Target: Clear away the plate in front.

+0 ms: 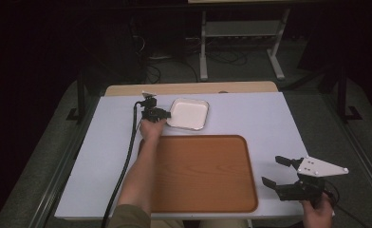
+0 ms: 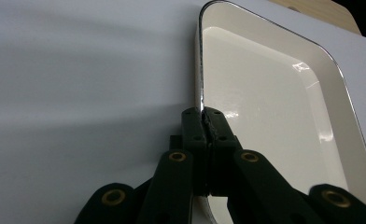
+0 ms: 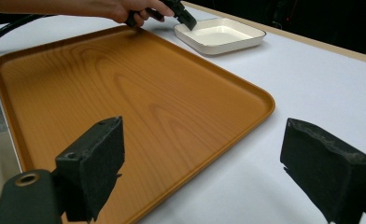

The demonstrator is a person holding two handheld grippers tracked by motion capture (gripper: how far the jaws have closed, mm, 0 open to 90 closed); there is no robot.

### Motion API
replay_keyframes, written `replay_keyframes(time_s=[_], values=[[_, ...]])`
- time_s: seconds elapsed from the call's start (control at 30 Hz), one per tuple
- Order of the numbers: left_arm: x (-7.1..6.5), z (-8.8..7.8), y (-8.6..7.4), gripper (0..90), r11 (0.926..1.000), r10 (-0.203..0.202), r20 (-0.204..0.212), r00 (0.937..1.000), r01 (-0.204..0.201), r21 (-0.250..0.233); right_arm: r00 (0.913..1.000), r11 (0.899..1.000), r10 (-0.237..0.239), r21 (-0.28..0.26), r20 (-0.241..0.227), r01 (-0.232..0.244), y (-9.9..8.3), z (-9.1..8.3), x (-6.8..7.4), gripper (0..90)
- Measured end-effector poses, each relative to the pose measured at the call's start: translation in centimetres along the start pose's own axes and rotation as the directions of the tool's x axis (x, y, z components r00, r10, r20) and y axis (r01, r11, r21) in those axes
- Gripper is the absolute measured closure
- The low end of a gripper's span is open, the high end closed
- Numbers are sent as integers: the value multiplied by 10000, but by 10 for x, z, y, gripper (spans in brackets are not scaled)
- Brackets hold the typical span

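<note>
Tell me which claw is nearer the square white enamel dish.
Left. The left claw is clamped on the square white enamel dish rim; the right claw hovers far off, beyond the tray.

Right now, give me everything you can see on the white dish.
The white dish is a shallow, rounded-rectangle tray, glossy like enamel or melamine, with a thin dark edge line along its rim. It is empty and lies flat on the white table, just beyond the wooden tray and apart from it. The left gripper is shut on its near-left rim.

Left tongs point(image 1: 167, 114) at white dish point(image 1: 190, 114) rim, wooden tray point(image 1: 208, 173), right tongs point(image 1: 275, 171) agape
</note>
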State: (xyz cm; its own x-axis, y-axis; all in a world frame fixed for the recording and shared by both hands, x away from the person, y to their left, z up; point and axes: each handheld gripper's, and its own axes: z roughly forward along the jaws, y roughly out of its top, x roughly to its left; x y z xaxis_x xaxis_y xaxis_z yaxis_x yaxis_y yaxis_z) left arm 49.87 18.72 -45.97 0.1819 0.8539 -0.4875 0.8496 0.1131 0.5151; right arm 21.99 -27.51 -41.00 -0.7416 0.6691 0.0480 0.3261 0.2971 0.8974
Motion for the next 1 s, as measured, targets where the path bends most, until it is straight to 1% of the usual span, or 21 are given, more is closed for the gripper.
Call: replay_keyframes(time_s=[0.13, 0.23, 0.43, 0.47, 0.63, 0.73, 0.8, 0.9, 0.93, 1.0], values=[[3, -4, 0, 886, 10000, -18, 24, 10000, 18, -33, 10000, 10000, 24, -28, 26, -24, 0, 0, 0, 128], [3, -7, 1, 886, 9999, 55, -11, 10000, -55, -109, 10000, 10000, 38, -17, 43, -37, 0, 0, 0, 128], [3, -12, 2, 887, 9995, 8, 338, 9994, 3, -310, 9999, 9999, 124, -102, 107, -123, -1, -2, -1, 128], [3, -14, 3, 887, 9992, 70, 413, 9991, -54, -401, 9998, 9998, 149, -121, 121, -147, -1, -2, -1, 127], [4, -18, 6, 888, 9989, 31, 470, 9989, -9, -467, 9998, 9998, 140, -112, 139, -139, -1, -2, -1, 127], [5, -21, 6, 887, 9987, 135, 411, 9991, -114, -499, 9998, 9998, 142, -110, 132, -140, -1, -3, -1, 128], [4, -24, 6, 887, 9982, 155, 597, 9981, -119, -594, 9998, 9998, 149, -113, 136, -147, -1, -3, -1, 127], [0, -29, 6, 887, 9973, 235, 756, 9969, -180, -717, 9998, 9999, 131, -95, 131, -129, -1, -3, -1, 128], [-1, -31, 6, 887, 9970, 354, 838, 9959, -295, -711, 9999, 9999, 105, -88, 125, -104, -1, -2, -1, 127], [-3, -36, 6, 887, 9963, 435, 920, 9948, -363, -783, 9999, 9999, 114, -66, 129, -113, -1, -2, -1, 127]])
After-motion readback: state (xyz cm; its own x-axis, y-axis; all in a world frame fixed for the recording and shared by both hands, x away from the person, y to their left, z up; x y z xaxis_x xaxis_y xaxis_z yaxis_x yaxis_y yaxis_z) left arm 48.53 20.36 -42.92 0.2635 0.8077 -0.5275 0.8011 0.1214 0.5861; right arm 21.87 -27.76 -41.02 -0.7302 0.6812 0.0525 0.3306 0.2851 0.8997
